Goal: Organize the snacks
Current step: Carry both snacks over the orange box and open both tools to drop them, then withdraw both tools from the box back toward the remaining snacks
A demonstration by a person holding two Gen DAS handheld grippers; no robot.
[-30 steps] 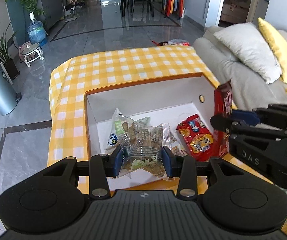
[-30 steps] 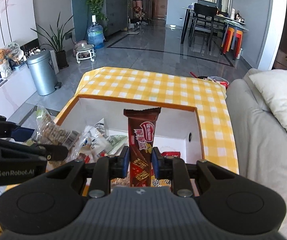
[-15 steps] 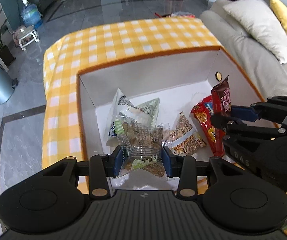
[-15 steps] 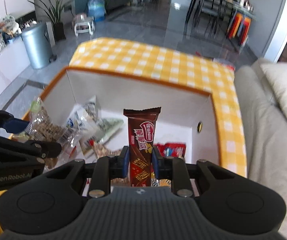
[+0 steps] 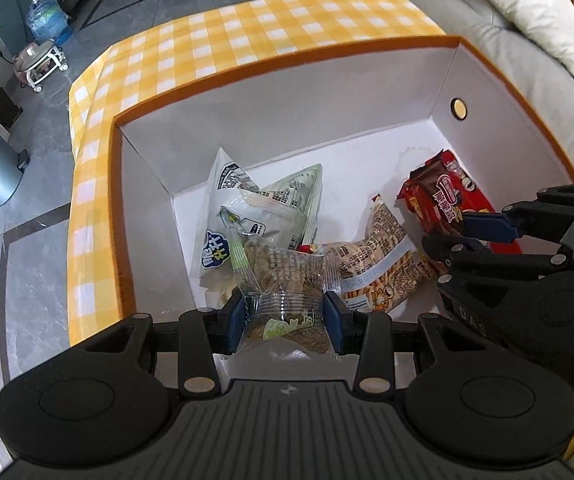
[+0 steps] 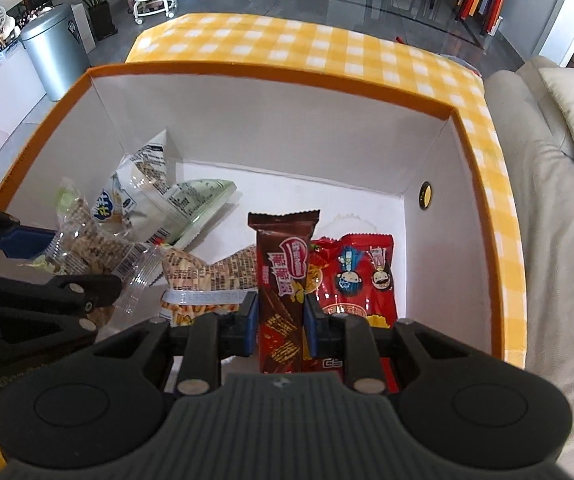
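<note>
My left gripper is shut on a clear packet of brown snacks, held low inside the white box with the orange rim. In the right wrist view that same clear packet shows at the left between the left gripper's fingers. My right gripper is shut on a brown wafer bar, upright over a red snack bag. The right gripper also shows in the left wrist view, with the wafer bar in it.
On the box floor lie white and green packets and a patterned biscuit bag. The box rests on a yellow checked cloth. A grey sofa with a pillow stands to the right. A metal bin stands on the floor.
Both grippers have sunk from above the box rim down into the box, each still holding its snack. The box contents now fill more of both views.
</note>
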